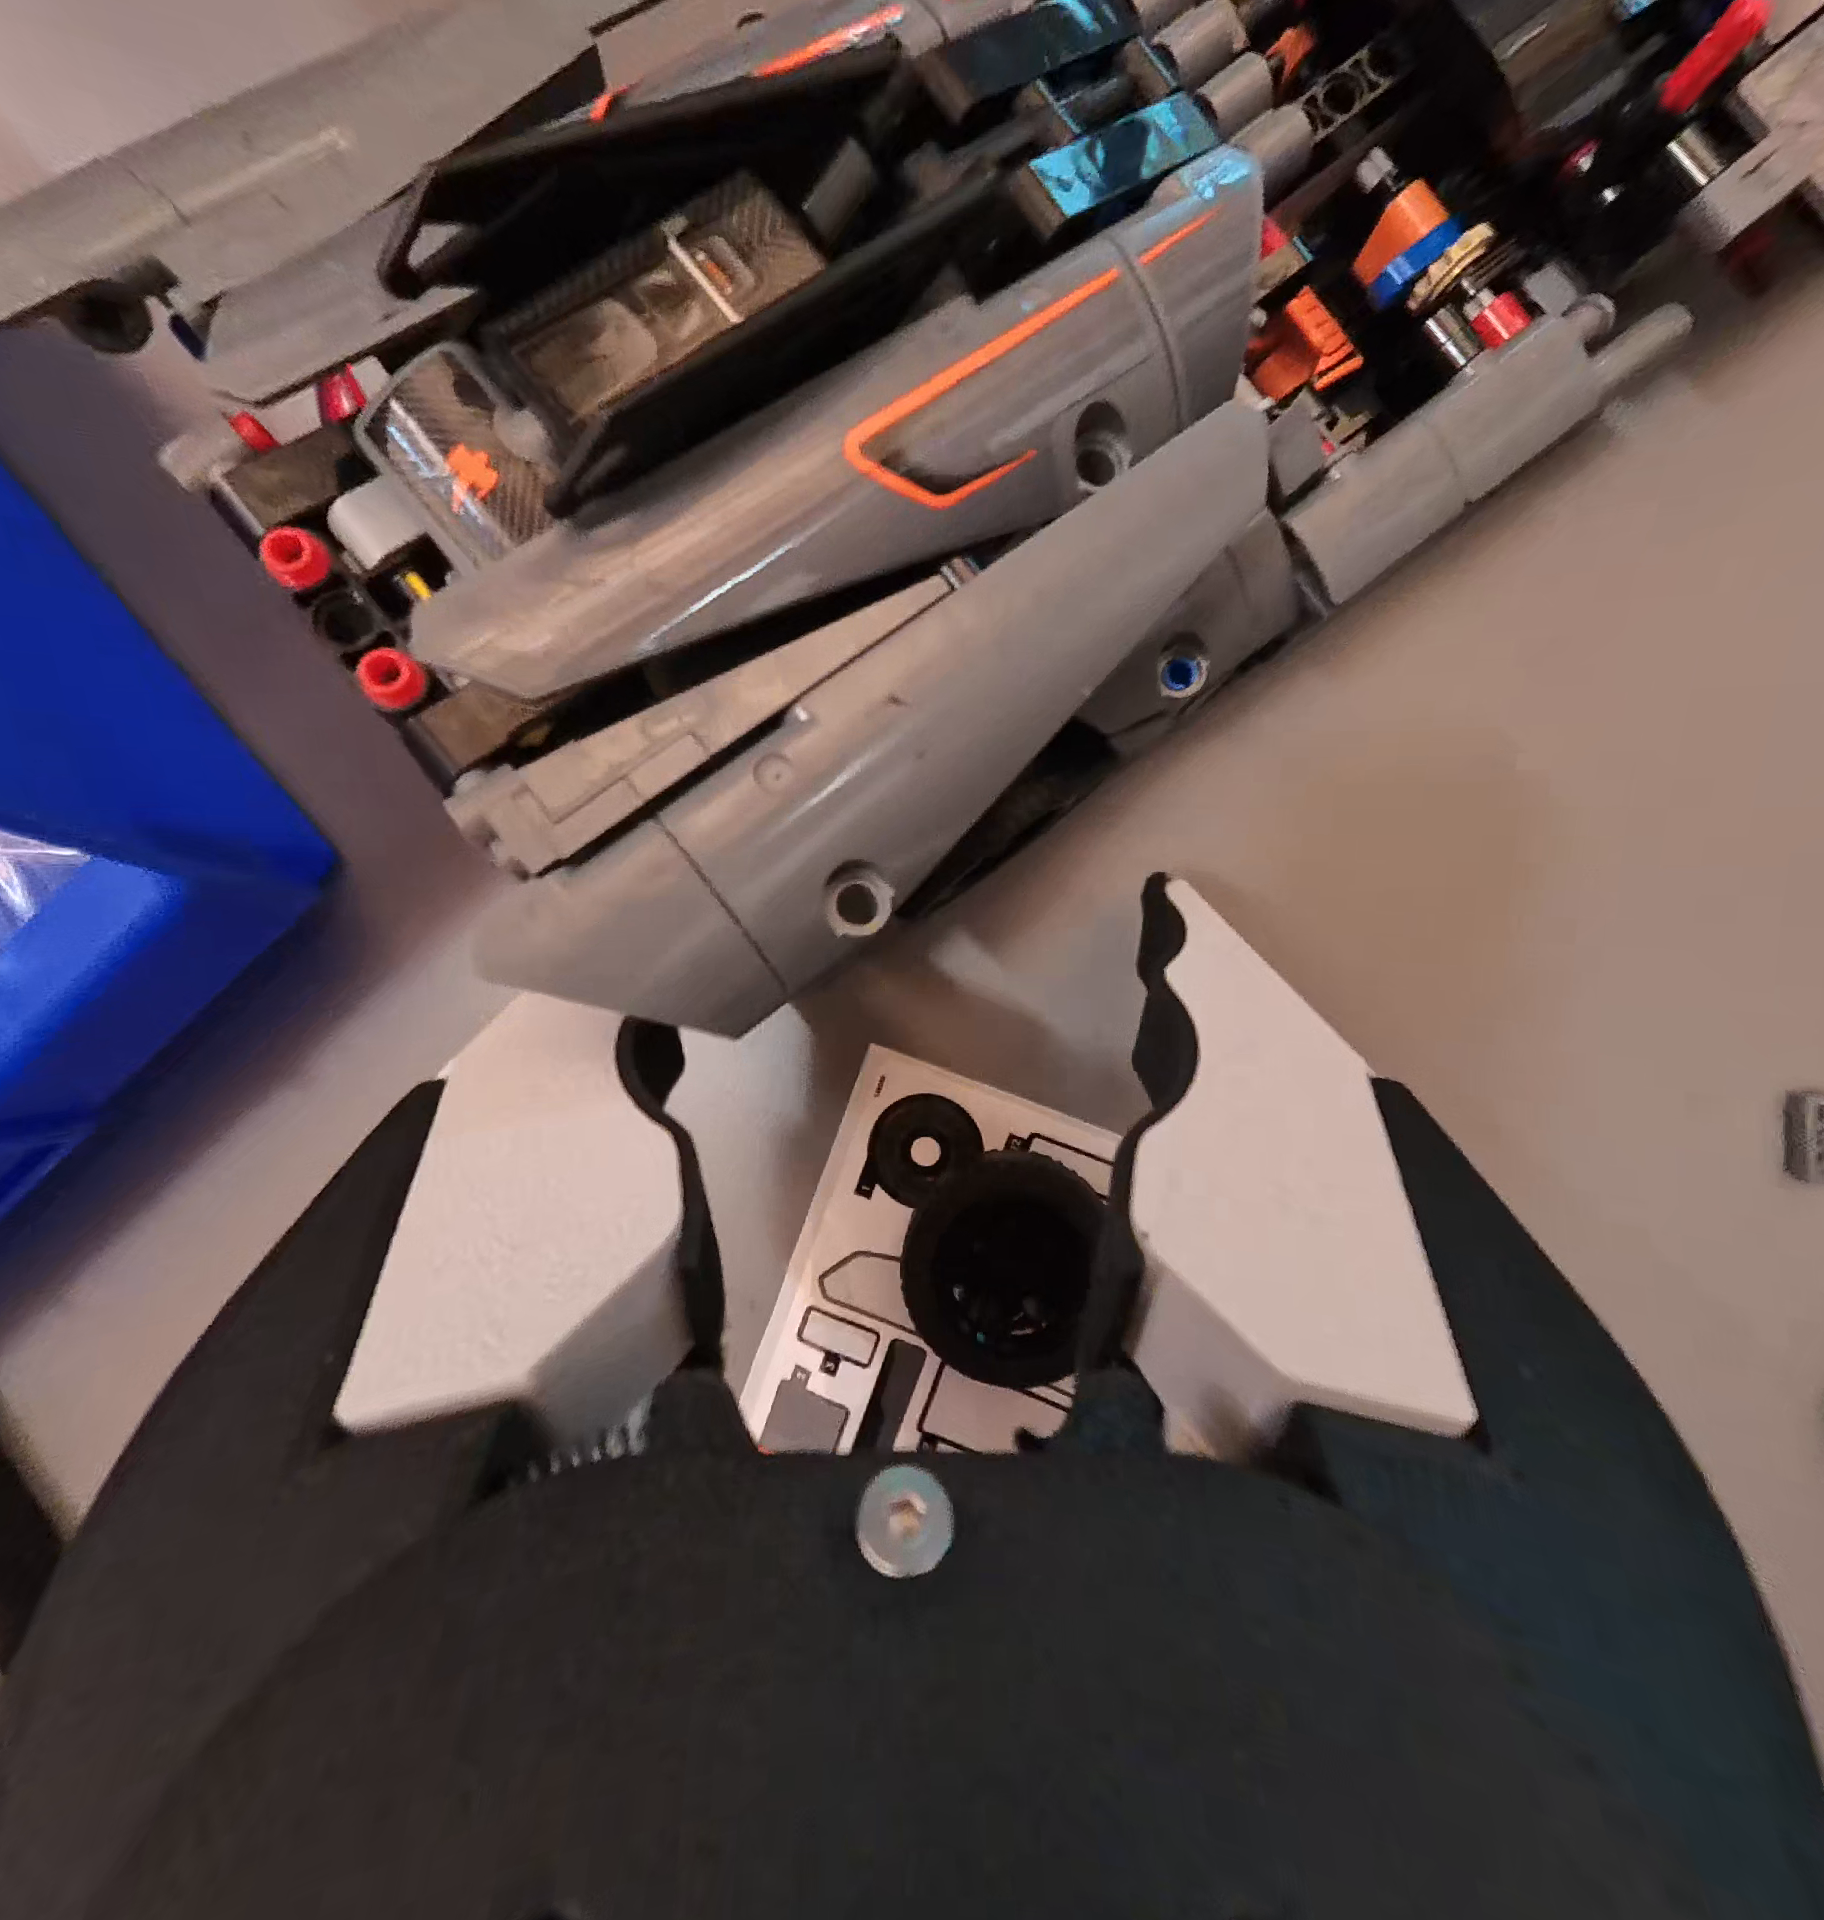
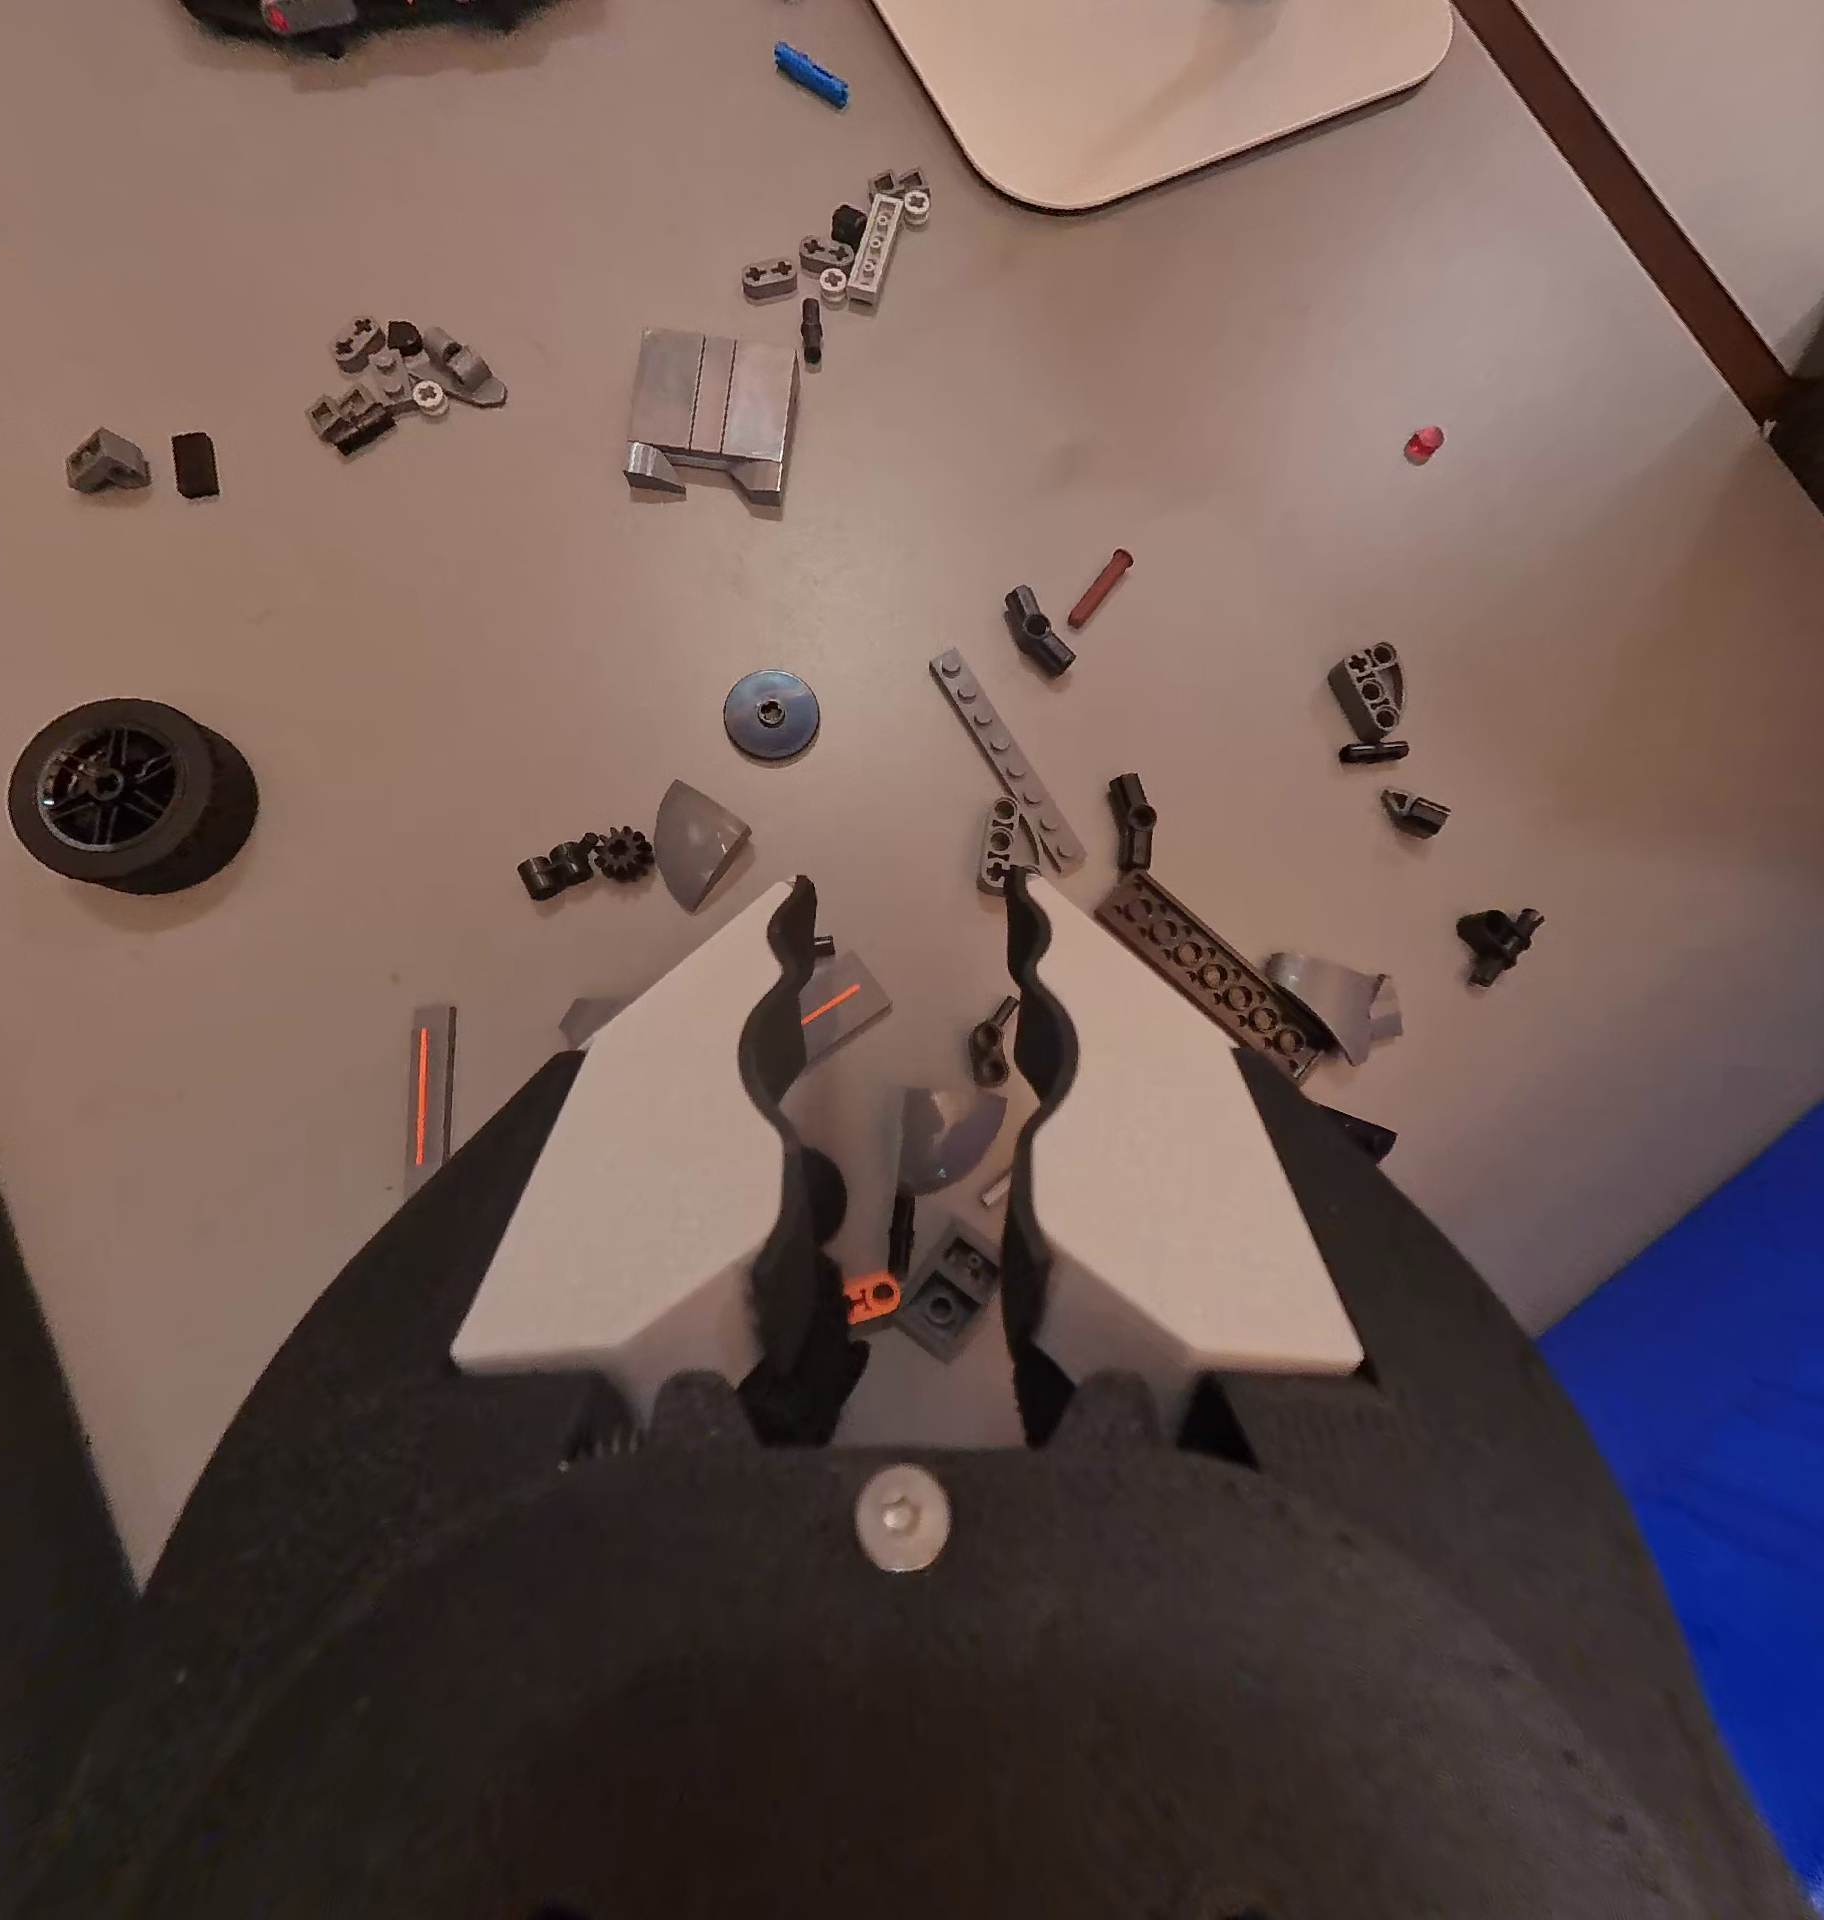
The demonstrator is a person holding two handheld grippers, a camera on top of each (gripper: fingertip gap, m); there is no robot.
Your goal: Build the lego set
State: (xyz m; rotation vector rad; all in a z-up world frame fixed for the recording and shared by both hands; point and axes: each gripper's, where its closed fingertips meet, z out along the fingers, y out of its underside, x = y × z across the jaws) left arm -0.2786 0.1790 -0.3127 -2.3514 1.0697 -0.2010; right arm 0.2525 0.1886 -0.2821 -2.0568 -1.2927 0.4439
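Note:
A partly built grey Lego car (image 1: 887, 499) with orange stripes and black panels fills the top of the left wrist view. My left gripper (image 1: 903, 966) is open and empty, just in front of the car's lowest grey panel (image 1: 679, 935), which overlaps the left fingertip. Under the jaws a black tyre (image 1: 1001, 1273) lies on a sticker sheet (image 1: 846, 1351). My right gripper (image 2: 910, 888) is open and empty, above loose parts on the table. An orange connector (image 2: 872, 1297) and a grey striped tile (image 2: 846, 1008) lie under its jaws.
A blue bin (image 1: 108, 831) stands left of the car; it also shows in the right wrist view (image 2: 1739, 1403). Scattered on the table: a black wheel (image 2: 118, 795), a dark round dish (image 2: 771, 713), a long grey plate (image 2: 1007, 758), a grey panel block (image 2: 716, 416). A white board (image 2: 1178, 83) lies at the back. The grippers' ends are close to 55 centimeters from one another. Between my right fingertips and the grey striped tile (image 2: 846, 1008) there is roughly 4 centimeters.

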